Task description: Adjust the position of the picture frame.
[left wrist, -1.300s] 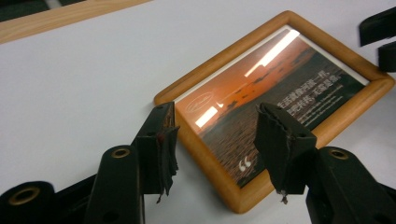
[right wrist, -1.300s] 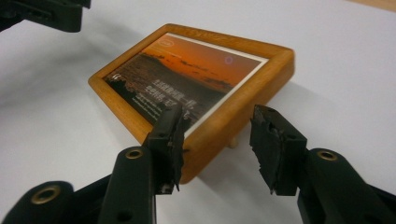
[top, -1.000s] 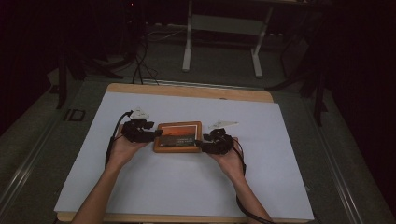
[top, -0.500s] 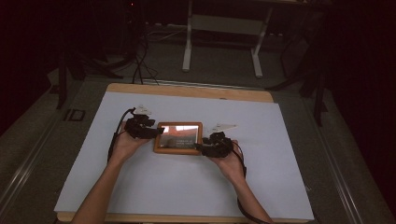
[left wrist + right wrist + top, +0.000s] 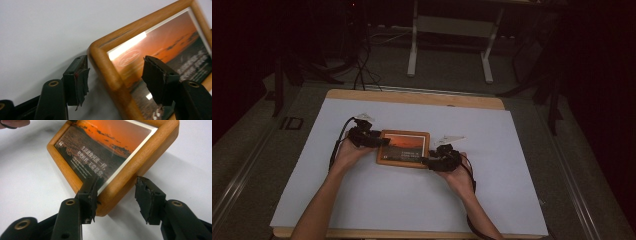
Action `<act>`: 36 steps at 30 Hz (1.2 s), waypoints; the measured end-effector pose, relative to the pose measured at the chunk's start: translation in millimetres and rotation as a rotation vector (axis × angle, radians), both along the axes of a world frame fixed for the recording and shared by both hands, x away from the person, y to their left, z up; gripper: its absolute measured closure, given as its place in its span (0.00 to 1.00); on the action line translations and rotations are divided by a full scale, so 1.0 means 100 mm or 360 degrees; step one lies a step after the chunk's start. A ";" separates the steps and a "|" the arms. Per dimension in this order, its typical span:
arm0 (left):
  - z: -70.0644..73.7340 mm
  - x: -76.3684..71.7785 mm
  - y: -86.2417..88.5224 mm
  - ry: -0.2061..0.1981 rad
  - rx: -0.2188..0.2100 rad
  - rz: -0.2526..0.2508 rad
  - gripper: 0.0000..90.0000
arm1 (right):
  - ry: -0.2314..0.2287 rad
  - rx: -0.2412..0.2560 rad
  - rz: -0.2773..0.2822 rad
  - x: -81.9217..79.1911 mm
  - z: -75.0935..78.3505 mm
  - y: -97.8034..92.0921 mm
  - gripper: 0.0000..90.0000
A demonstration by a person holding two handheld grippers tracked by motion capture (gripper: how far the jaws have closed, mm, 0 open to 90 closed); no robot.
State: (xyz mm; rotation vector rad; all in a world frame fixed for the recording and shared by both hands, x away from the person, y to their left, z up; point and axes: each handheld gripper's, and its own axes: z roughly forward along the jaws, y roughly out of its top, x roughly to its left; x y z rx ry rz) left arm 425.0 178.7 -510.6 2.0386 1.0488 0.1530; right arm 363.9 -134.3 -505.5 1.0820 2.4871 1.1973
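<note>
A wooden picture frame (image 5: pixel 403 148) with an orange sunset photo lies flat on the white table cover (image 5: pixel 522 165). My left gripper (image 5: pixel 379 141) is at the frame's far-left corner. It is open, with one jaw outside the wooden rail (image 5: pixel 105 67) and the other over the glass, straddling the rail (image 5: pixel 115 62). My right gripper (image 5: pixel 427 161) is at the near-right corner, also open (image 5: pixel 117 181). One of its jaws rests against the glass side of the rail (image 5: pixel 140 162), and the other stands a little off the outer edge.
The wooden tabletop edge (image 5: pixel 412 97) shows beyond the white cover. Behind the table are a white stand's legs (image 5: pixel 412 60) and cables (image 5: pixel 362 75) on the dark floor. White cover stretches free to the left, right and front of the frame.
The right gripper has slid toward the near-right corner of the frame. The left gripper stays at the far-left corner. A glare crossed the glass half a second ago and is gone now.
</note>
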 end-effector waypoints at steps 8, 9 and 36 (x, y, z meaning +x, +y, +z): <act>-0.02 0.04 0.03 0.0037 -0.0069 -0.0033 0.42 | 0.0073 0.0051 0.0025 0.05 -0.04 -0.04 0.55; -0.03 0.04 0.03 0.0043 -0.0077 -0.0038 0.42 | 0.0073 0.0051 0.0025 0.05 -0.04 -0.04 0.55; 0.12 -0.14 0.16 -0.0025 -0.0152 -0.0165 0.65 | 0.0251 0.0237 0.0071 0.16 -0.18 -0.13 0.64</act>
